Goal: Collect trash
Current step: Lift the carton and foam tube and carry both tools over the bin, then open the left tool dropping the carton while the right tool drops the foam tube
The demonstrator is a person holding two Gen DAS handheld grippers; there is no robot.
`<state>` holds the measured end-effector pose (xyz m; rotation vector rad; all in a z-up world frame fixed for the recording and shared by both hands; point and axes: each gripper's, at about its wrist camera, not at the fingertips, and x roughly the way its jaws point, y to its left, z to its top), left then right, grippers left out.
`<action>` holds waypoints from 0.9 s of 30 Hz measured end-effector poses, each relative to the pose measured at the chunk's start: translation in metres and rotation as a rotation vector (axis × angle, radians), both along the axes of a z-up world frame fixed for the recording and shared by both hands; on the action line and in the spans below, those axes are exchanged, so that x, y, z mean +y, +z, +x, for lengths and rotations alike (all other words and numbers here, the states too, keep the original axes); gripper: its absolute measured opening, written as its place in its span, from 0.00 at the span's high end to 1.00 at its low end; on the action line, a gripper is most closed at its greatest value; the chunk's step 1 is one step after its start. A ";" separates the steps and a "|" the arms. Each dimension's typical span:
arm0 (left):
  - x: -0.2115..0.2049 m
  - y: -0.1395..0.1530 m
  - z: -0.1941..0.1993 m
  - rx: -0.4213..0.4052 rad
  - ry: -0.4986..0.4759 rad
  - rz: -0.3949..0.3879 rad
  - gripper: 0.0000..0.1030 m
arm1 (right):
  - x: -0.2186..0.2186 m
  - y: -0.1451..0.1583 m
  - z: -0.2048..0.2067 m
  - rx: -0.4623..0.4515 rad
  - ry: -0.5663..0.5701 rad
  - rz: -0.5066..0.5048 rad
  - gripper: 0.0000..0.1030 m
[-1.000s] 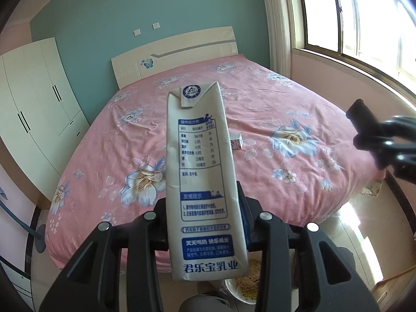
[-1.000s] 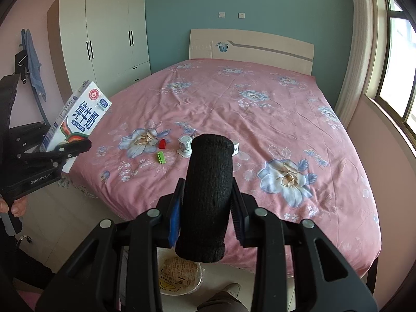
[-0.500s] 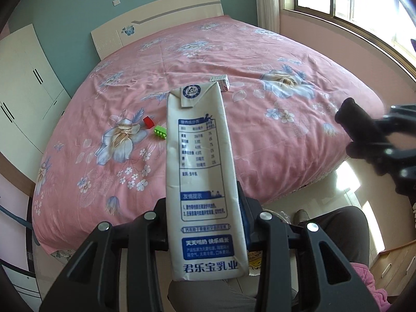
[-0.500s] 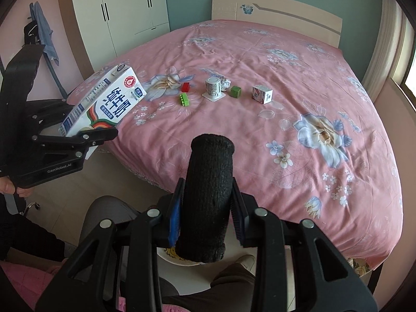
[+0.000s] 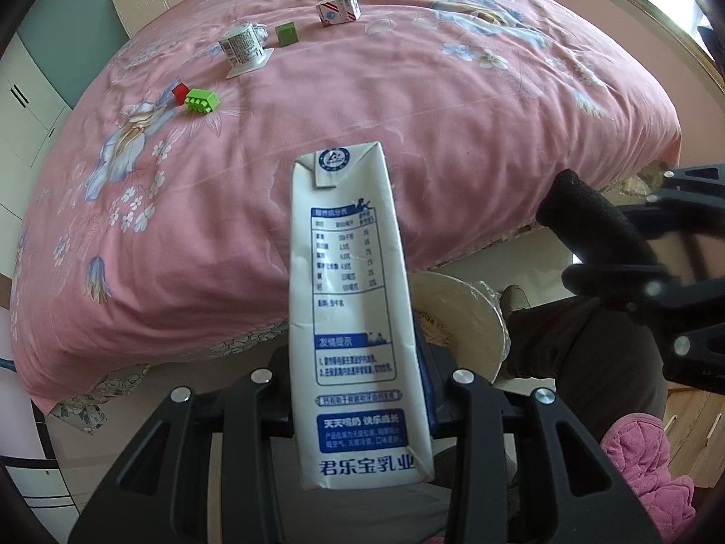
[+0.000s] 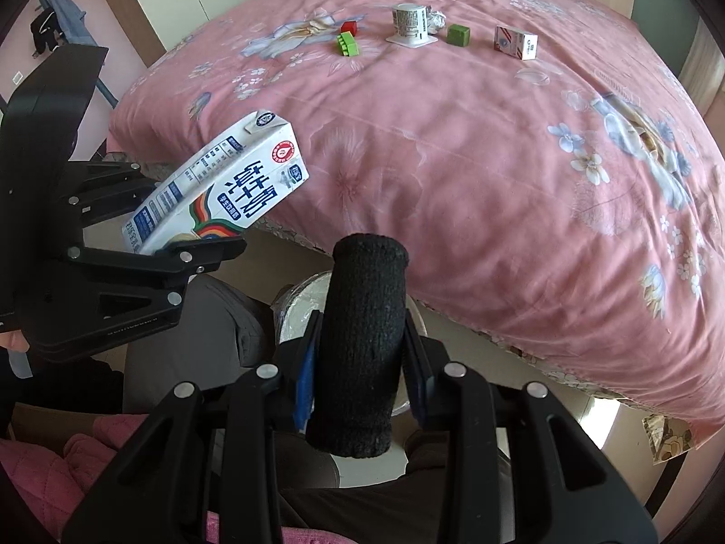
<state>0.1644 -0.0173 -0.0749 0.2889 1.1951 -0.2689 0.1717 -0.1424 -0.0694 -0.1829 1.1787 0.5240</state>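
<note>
At the left, the left gripper [image 5: 362,412] has its jaws clamped on the lower part of a tall white-and-blue milk carton [image 5: 355,317], which stands up between the fingers; the right-wrist view shows the same carton [image 6: 217,192] tilted over the edge of the pink flowered bedspread [image 6: 498,172]. A second ago both cameras faced the headboard and walls; now they look steeply down, so both hands have dropped with their loads toward the round white bin with a clear liner [image 5: 471,317] on the floor by the person's grey-trousered knee [image 5: 584,344]. To the right, the right gripper [image 6: 360,376] is nearly closed on a black knitted cylinder [image 6: 360,344], perhaps a rolled sock. Release looks close. Beyond, a white printed cup [image 6: 408,22], a small red-and-white box [image 6: 516,43] and green blocks [image 6: 349,44] wait on the bed.
</note>
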 end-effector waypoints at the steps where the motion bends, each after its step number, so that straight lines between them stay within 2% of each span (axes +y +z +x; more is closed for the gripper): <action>1: 0.000 -0.009 0.001 0.020 -0.001 -0.002 0.61 | 0.002 -0.010 0.000 0.019 0.003 -0.001 0.67; 11: -0.004 -0.085 0.005 0.175 0.000 0.012 0.61 | 0.011 -0.094 0.005 0.178 0.018 0.004 0.67; 16: -0.005 -0.126 0.007 0.277 0.016 -0.020 0.62 | 0.012 -0.133 0.014 0.258 0.006 0.016 0.67; 27: 0.002 -0.210 0.009 0.447 0.078 -0.059 0.62 | 0.016 -0.220 0.020 0.405 -0.029 -0.005 0.67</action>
